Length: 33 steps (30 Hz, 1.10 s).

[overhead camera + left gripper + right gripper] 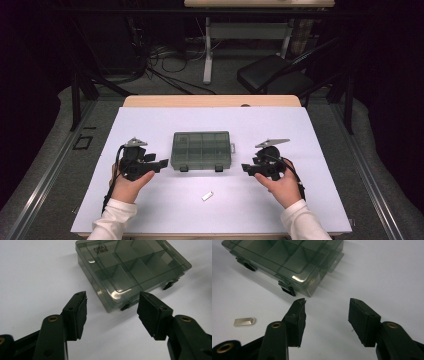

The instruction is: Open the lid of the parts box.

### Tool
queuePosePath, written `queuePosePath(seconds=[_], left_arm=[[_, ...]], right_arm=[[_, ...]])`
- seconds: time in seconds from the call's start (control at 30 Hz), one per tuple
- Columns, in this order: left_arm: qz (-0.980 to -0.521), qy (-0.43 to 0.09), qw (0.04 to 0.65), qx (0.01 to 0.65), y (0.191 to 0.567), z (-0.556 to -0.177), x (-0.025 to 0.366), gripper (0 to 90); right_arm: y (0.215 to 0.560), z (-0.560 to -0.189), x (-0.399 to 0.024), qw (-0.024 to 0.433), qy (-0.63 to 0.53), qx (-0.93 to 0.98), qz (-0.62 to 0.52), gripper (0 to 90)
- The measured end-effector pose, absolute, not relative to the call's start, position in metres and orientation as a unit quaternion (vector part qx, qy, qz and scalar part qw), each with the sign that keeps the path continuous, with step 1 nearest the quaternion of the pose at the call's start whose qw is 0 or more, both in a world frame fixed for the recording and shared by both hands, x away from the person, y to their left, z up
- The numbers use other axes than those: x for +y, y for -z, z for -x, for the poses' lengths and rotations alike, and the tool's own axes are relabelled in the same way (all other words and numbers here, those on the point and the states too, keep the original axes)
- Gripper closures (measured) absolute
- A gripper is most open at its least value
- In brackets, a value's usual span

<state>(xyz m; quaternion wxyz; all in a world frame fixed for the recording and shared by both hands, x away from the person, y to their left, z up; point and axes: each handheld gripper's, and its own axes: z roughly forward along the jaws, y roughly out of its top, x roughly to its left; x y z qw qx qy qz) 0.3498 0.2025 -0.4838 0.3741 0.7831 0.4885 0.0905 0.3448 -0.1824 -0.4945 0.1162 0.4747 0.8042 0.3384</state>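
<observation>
A smoky clear compartment box [201, 150] lies shut in the middle of the white table sheet, its two dark latches facing me. My left gripper [161, 163] hovers just off the box's left end, jaws apart with nothing between them. In the left gripper view the box [132, 267] sits ahead of the parted jaws of the left gripper [112, 312]. My right gripper [246, 169] hangs off the box's right end, also open and empty. The right gripper view has the box [287, 260] ahead of the right gripper [327, 317]. A small silver metal piece [207, 196] lies in front of the box.
The white sheet [150, 210] covers a wooden table [210, 101]. Beyond the far edge stand a black chair [272, 74], another table's legs and floor cables. The silver piece [244, 321] lies left of the right gripper's jaws in its view.
</observation>
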Motion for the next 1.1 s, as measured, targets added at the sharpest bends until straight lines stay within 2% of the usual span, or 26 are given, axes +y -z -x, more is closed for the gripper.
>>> queuePosePath(seconds=[0.2, 0.4, 0.57, 0.73, 0.83, 0.9, 1.0, 1.1], left_arm=[[-0.785, -0.099, 0.363, 0.492, 0.479, -0.367, 0.192, 44.6], [-0.770, -0.082, 0.383, 0.504, 0.482, -0.377, 0.196, 48.7], [-0.760, -0.074, 0.391, 0.513, 0.487, -0.373, 0.197, 54.6], [-0.765, -0.103, 0.401, 0.493, 0.499, -0.365, 0.190, 61.7], [-0.771, -0.098, 0.399, 0.486, 0.500, -0.361, 0.187, 68.9], [-0.776, -0.102, 0.393, 0.482, 0.500, -0.358, 0.183, 70.2], [-0.779, -0.107, 0.391, 0.477, 0.501, -0.352, 0.178, 72.0], [-0.781, -0.101, 0.393, 0.476, 0.501, -0.349, 0.176, 76.9]], right_arm=[[0.488, -0.362, -0.157, 0.129, -0.313, 0.828, -0.447, 50.6], [0.490, -0.377, -0.141, 0.145, -0.339, 0.821, -0.436, 52.9], [0.496, -0.378, -0.141, 0.124, -0.357, 0.815, -0.439, 54.1], [0.507, -0.367, -0.141, 0.113, -0.387, 0.798, -0.447, 61.0], [0.507, -0.361, -0.137, 0.121, -0.390, 0.797, -0.446, 63.3], [0.506, -0.356, -0.134, 0.135, -0.395, 0.795, -0.441, 66.1], [0.504, -0.350, -0.131, 0.147, -0.395, 0.793, -0.441, 72.1], [0.506, -0.346, -0.130, 0.134, -0.392, 0.795, -0.444, 80.6]])
